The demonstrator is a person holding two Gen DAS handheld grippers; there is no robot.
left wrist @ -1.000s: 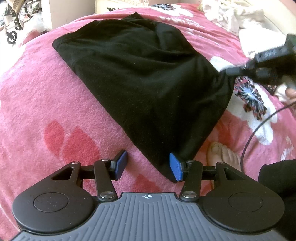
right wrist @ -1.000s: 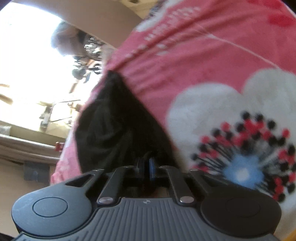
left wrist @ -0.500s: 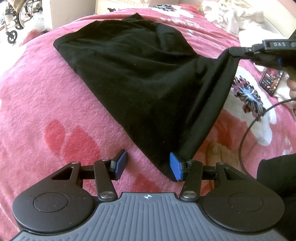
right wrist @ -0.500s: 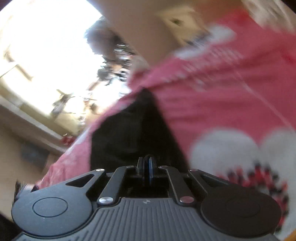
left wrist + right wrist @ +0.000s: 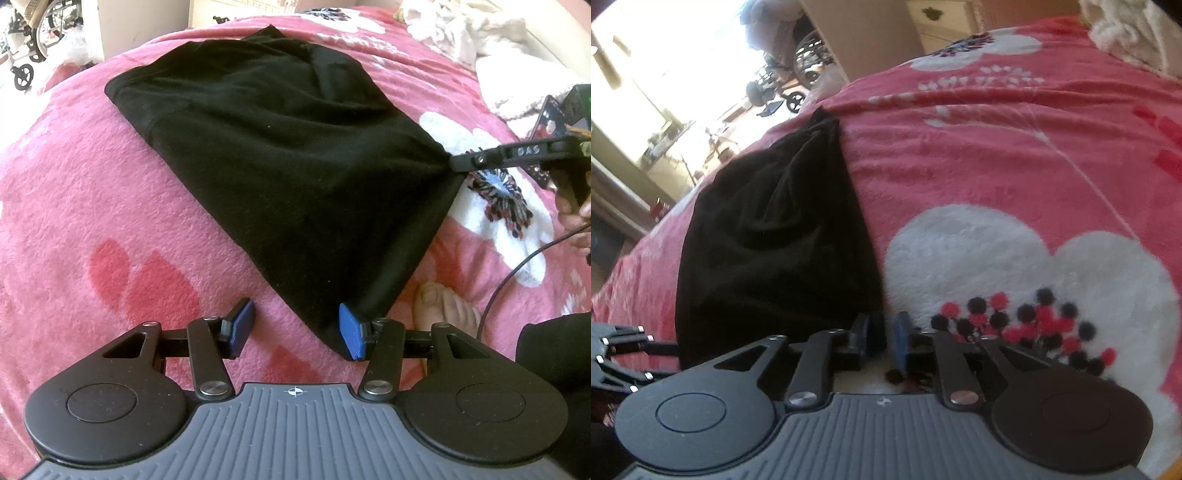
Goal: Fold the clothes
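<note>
A black garment [image 5: 288, 155] lies spread on a pink flowered blanket [image 5: 92, 184]. Its near corner rests between the blue pads of my left gripper [image 5: 295, 328], close to the right pad; the pads stand wide apart and do not press it. My right gripper [image 5: 458, 162] sits at the garment's right corner, low over the blanket. In the right wrist view the jaws of the right gripper [image 5: 886, 336] are opening. A narrow gap shows white blanket between them, and the garment [image 5: 775, 240] ends beside the left finger.
A person's bare foot [image 5: 443, 306] and a dark-clad leg [image 5: 554, 350] are at the near right, with a black cable [image 5: 517, 273] above them. White laundry [image 5: 461, 26] is piled at the far right. A wheelchair [image 5: 26, 44] stands beyond the bed's far left.
The right gripper lifted the garment's right corner, then brought it down low to the right. Its shut jaws have parted and its wrist has rolled. The left gripper has not moved.
</note>
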